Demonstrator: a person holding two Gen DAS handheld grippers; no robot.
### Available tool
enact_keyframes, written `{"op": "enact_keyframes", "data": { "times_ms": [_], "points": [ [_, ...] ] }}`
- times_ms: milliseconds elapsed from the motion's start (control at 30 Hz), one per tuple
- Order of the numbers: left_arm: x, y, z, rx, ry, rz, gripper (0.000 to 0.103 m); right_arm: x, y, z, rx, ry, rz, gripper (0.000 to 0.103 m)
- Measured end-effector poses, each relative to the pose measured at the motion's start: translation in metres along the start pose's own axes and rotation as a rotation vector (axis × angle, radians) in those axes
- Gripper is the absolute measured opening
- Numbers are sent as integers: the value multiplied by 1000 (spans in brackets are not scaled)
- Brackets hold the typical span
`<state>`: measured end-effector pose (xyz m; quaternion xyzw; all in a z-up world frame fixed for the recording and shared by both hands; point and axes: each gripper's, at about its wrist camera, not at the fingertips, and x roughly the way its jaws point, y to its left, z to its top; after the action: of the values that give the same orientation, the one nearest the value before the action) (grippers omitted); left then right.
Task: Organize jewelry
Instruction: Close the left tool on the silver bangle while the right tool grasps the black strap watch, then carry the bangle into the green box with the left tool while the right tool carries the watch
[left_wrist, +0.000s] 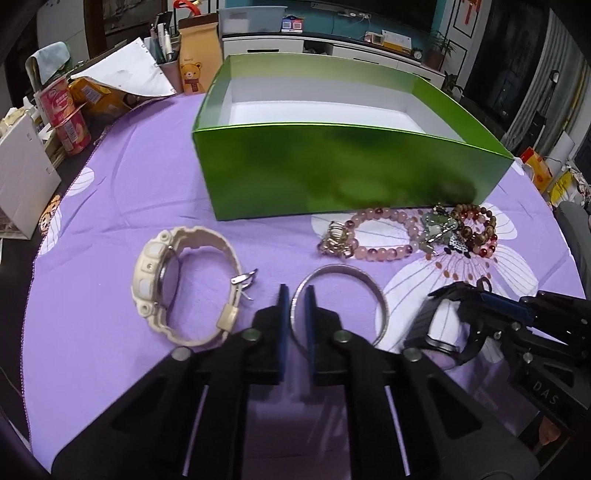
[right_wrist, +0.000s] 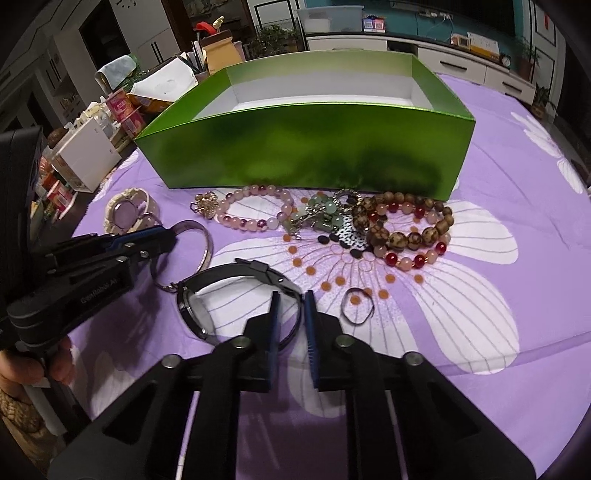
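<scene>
- Step in hand: pick-up phase, both claws down on the worktop (left_wrist: 122, 206) at once, nothing yet in the green box (left_wrist: 347, 173). White inside, open top, empty as far as either view shows.
- Left claw (left_wrist: 297, 295): fingers together on the near-left rim of the silver bangle (left_wrist: 373, 299), one pad inside the ring, one outside. Bangle lies flat on the purple cloth just in front of the box, between the white watch (left_wrist: 184, 288) and the dark watch.
- Right claw (right_wrist: 291, 301): fingers pinched across the strap of the dark watch (right_wrist: 236, 280). Looks clamped, but a thin gap shows beside the strap, so hold quality is uncertain from the wrist view.
- Next move, my read: lift both straight up clear of the cloth, carry forward over the near wall of the box, let go inside. Wall is tall relative to the items, so clear its rim before going forward.
- Risk: the bangle is held at one edge only and may swing or twist when lifted; the watch strap may slide through the pads.
- Still on the cloth, touching or just beside the box front: pink bead bracelet (right_wrist: 255, 210), gold flower brooch (right_wrist: 205, 206), green bead tangle (right_wrist: 321, 218), brown and red bead bracelets (right_wrist: 402, 229) piled together.
- Small dark ring (right_wrist: 356, 306) lies alone, just right of the right claw's tips.
</scene>
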<state>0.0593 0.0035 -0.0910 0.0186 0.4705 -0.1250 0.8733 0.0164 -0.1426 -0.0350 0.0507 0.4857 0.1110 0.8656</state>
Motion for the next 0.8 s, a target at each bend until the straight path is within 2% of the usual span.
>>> {"op": "enact_keyframes", "data": {
  "times_ms": [33,200,400,800],
  "points": [
    [0,1,0,-5,1,-4,4,0,0,0,-1,-3,1,7],
    [-2,-1,-3,-8,5,-10,3,-3,2,-3,-16,-25,-15,5],
    [-10,-10,-7,-11,-2,-40,3,-19,-1,-2,-15,-68,-33,5],
    [-45,-18,-3,-25,-71,-60,3,-53,-20,-4,27,-145,-67,5]
  ]
}}
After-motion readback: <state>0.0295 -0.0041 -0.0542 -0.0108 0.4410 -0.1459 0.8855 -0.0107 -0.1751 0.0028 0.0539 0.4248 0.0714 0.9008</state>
